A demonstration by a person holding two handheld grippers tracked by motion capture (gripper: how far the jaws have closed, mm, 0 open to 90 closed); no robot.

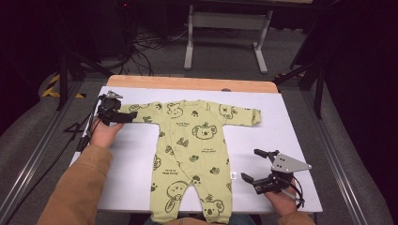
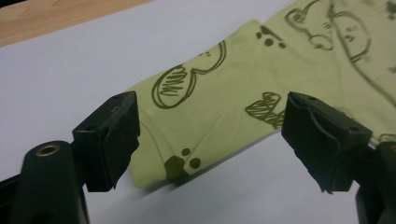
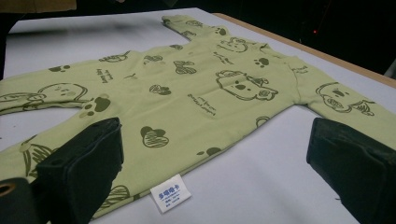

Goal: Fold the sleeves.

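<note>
On the white bench (image 1: 136, 159) a green baby romper (image 1: 195, 150) lies flat, face up, arms spread, legs toward the person. Left claw (image 1: 123, 116) sits at the end of the romper's left sleeve (image 2: 205, 121), jaws apart, cuff lying between them, pads not pressing it. Right claw (image 1: 256, 165) is jaws wide apart with nothing in them, just beside the romper's lower right edge near its white label (image 3: 170, 192)
</note>
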